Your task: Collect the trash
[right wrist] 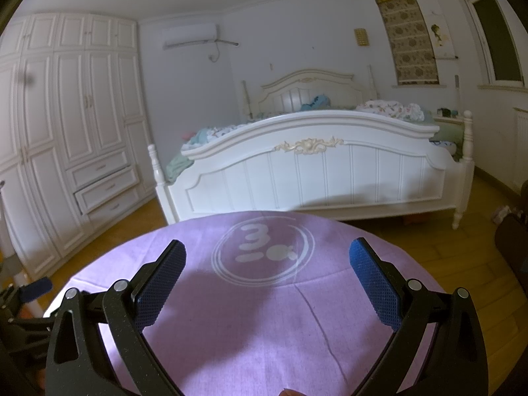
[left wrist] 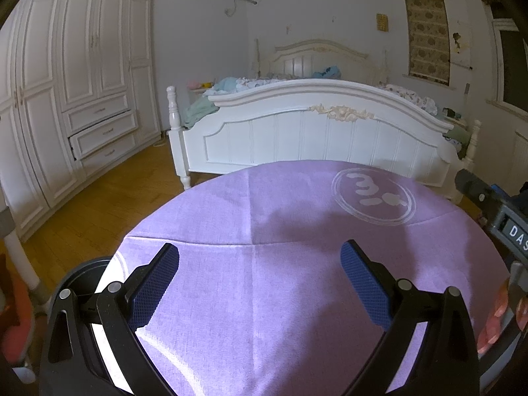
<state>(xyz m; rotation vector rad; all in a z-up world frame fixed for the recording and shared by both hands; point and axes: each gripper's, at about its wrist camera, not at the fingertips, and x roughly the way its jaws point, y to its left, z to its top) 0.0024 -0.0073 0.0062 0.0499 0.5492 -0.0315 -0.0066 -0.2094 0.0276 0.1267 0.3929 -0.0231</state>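
Note:
My left gripper point(left wrist: 260, 257) hangs open over a round table covered by a purple cloth point(left wrist: 280, 297), nothing between its blue pads. My right gripper point(right wrist: 267, 257) is also open and empty above the same purple cloth point(right wrist: 264, 330), close to a white circular logo point(right wrist: 262, 255). That logo point(left wrist: 373, 198) lies far right in the left wrist view. The right gripper's body point(left wrist: 495, 211) shows at the left view's right edge, held by a hand point(left wrist: 501, 316). A finger of the left gripper point(right wrist: 34, 286) shows at the right view's left edge. No trash is visible in either view.
A white bed point(left wrist: 323, 132) with rumpled bedding stands just beyond the table. A white wardrobe point(left wrist: 66, 92) fills the left wall, one drawer point(left wrist: 102, 130) slightly ajar. Wooden floor point(left wrist: 99, 204) lies between. A dark round object point(left wrist: 82, 274) sits under the table's left edge.

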